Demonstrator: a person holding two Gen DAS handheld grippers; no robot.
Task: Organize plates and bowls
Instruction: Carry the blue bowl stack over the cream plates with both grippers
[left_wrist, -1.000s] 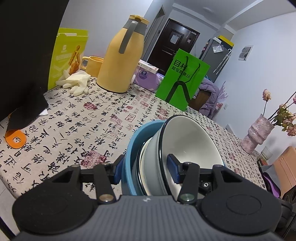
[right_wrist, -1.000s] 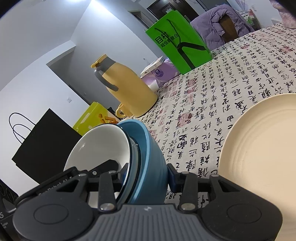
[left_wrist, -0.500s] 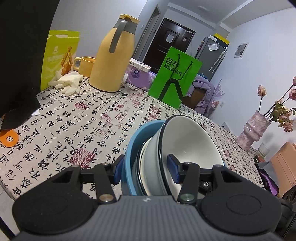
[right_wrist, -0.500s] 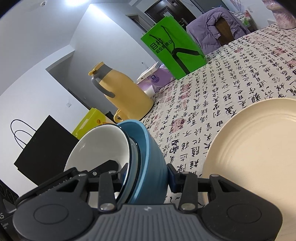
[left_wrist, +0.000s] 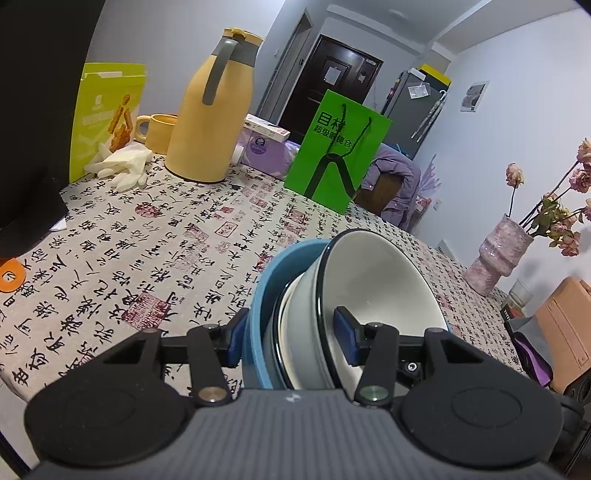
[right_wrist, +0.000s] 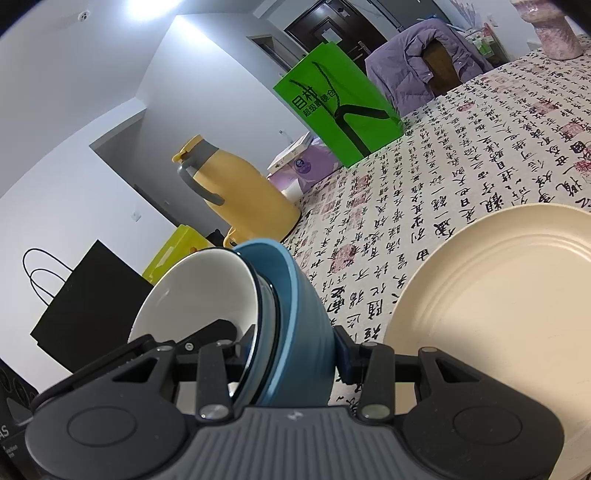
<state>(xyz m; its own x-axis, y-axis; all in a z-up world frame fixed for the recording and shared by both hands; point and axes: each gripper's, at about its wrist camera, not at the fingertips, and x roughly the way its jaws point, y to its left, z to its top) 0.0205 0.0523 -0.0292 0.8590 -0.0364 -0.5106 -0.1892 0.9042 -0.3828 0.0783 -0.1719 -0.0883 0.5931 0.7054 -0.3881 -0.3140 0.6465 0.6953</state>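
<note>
The left gripper (left_wrist: 291, 338) is clamped across the rims of a nested stack of bowls (left_wrist: 332, 317): its left blue pad presses the outer wall of the glossy blue ceramic bowl (left_wrist: 260, 317), and its right pad sits inside the white bowl with a dark rim (left_wrist: 373, 280), against its inner wall. Between those two, a greyish-white bowl (left_wrist: 299, 332) shows as a band of rim. The stack is tipped on its side, mouths facing right in the left wrist view, and is held above the table.

The right gripper (right_wrist: 291, 356) grips the same stack from the opposite edge. Its right pad bears on the blue bowl's outer wall, while its left finger reaches into the white bowl; the contact there is partly hidden by the rim. Here the mouths face left.

Just right of the right gripper, a round cream ridged plate (right_wrist: 498, 314) lies flat on the calligraphy-print tablecloth (right_wrist: 461, 166), close to the blue bowl but apart from it.

Further back on the table stand a yellow thermos jug with a grey handle (left_wrist: 212, 114), a yellow mug (left_wrist: 157, 133), white rubber gloves (left_wrist: 122, 166), a lime-yellow carton (left_wrist: 105, 114), a purple tissue pack (left_wrist: 264, 151) and a green paper bag with black handles (left_wrist: 338, 155). A black paper bag (right_wrist: 85, 306) stands at the left edge, and a pink vase of dried flowers (left_wrist: 495, 258) at the far right.
</note>
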